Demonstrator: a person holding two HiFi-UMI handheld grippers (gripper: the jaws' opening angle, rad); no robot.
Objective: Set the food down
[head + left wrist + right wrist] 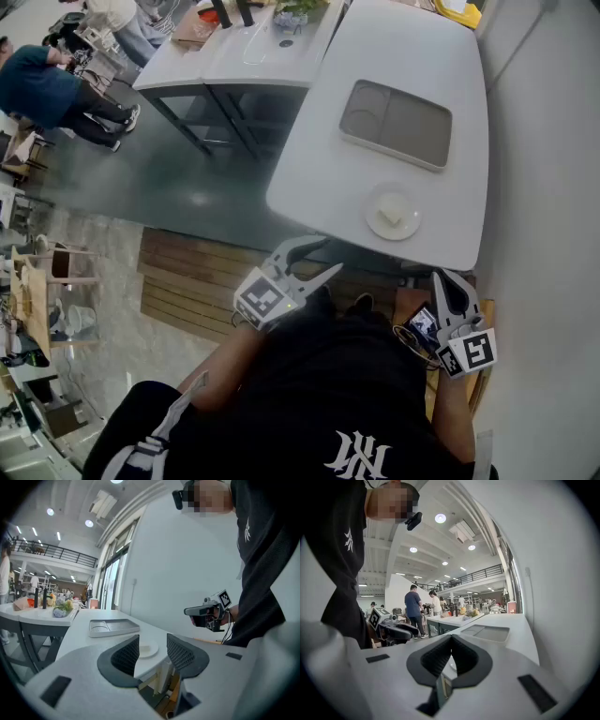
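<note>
Grey-padded left gripper [152,645] holds its fingers apart and empty; the right gripper [451,644] has its fingers closed on nothing. Just beyond the fingers, the pale food block [391,215] sits on a small round white plate [373,225] on the white surface [403,47]. It looks already set down, with the grey compartment tray [412,122] farther off.

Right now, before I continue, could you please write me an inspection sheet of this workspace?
Surface: white table, mostly bare.
Job's things: pale food piece on a small white plate near the table's near edge.
Clutter: grey tray behind the plate, nothing seen in it.
Grippers: left gripper open, empty; right gripper shut, empty; both short of the table.
Cables: thin wires at the right gripper.
Surroundings: second table with bottles; people beyond.
</note>
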